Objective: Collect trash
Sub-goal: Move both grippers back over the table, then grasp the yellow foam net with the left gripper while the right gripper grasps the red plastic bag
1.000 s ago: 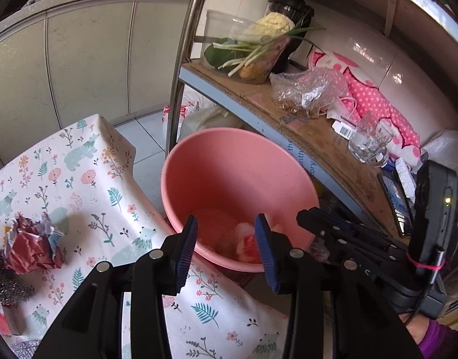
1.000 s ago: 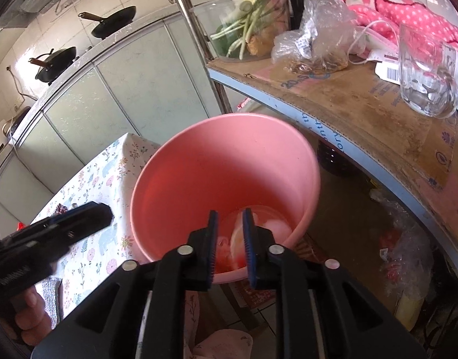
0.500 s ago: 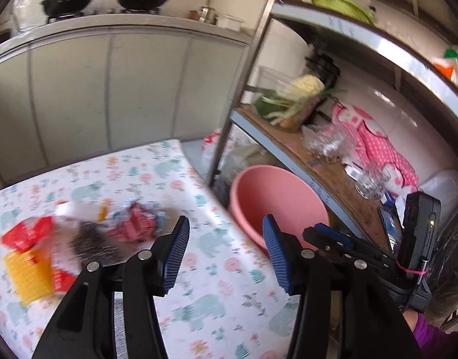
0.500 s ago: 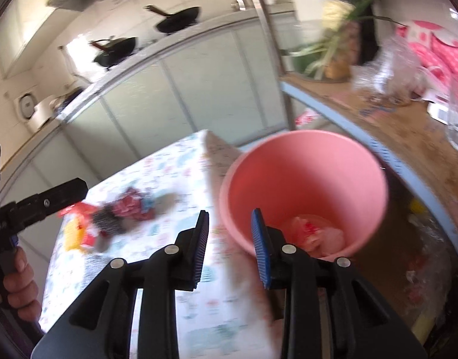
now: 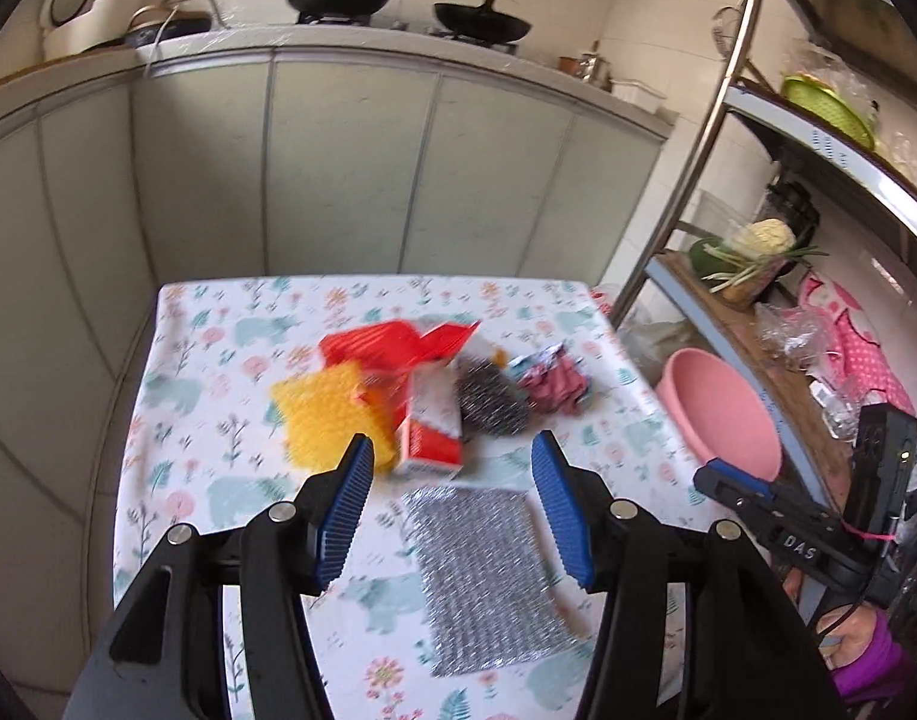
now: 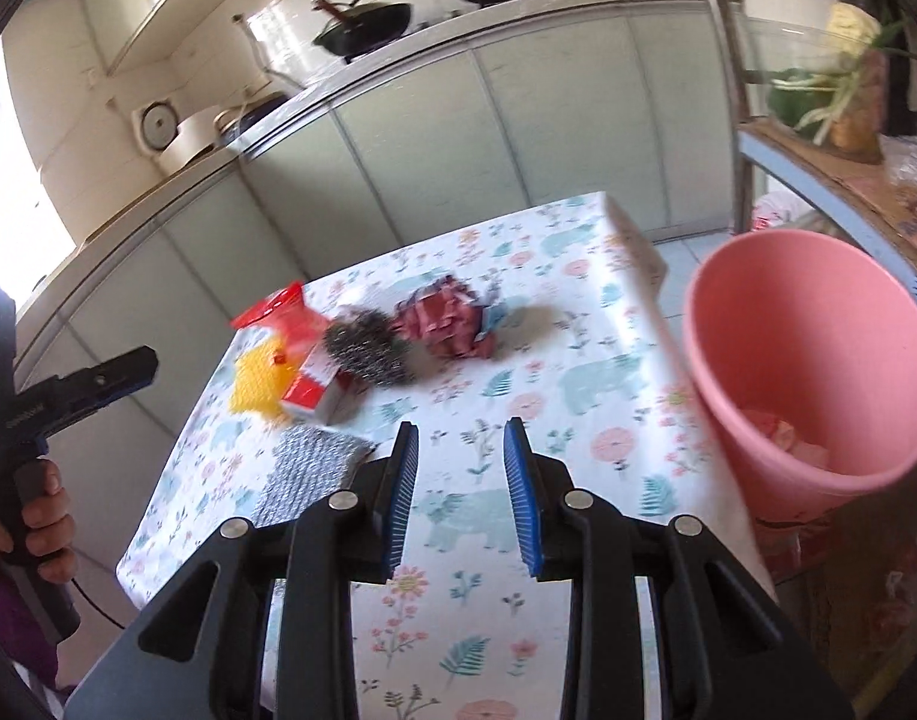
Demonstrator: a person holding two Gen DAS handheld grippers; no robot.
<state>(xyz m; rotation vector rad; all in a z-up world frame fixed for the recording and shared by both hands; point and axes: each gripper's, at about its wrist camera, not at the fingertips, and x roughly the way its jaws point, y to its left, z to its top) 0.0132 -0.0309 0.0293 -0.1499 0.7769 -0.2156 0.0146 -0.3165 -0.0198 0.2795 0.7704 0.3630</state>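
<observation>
On the floral tablecloth (image 5: 230,450) lies a pile of trash: a crumpled dark red wrapper (image 5: 557,384) (image 6: 449,321), a steel wool scourer (image 5: 491,399) (image 6: 368,354), a red and white box (image 5: 431,429) (image 6: 317,390), a yellow sponge (image 5: 329,414) (image 6: 257,384), a red bag (image 5: 392,345) and a silver scouring pad (image 5: 488,564) (image 6: 305,477). A pink bucket (image 5: 722,414) (image 6: 812,372) with trash inside stands at the table's right edge. My left gripper (image 5: 452,507) is open and empty over the silver pad. My right gripper (image 6: 461,492) is open and empty above the tablecloth.
A metal shelf rack (image 5: 758,312) with vegetables, bags and a glass stands right of the bucket. Grey kitchen cabinets (image 5: 350,168) with pans on the counter run behind the table. The table's far edge and left edge drop to the floor.
Both grippers have pulled back from the pink bucket and swung left toward the table. The right gripper has opened. The trash pile has come into view.
</observation>
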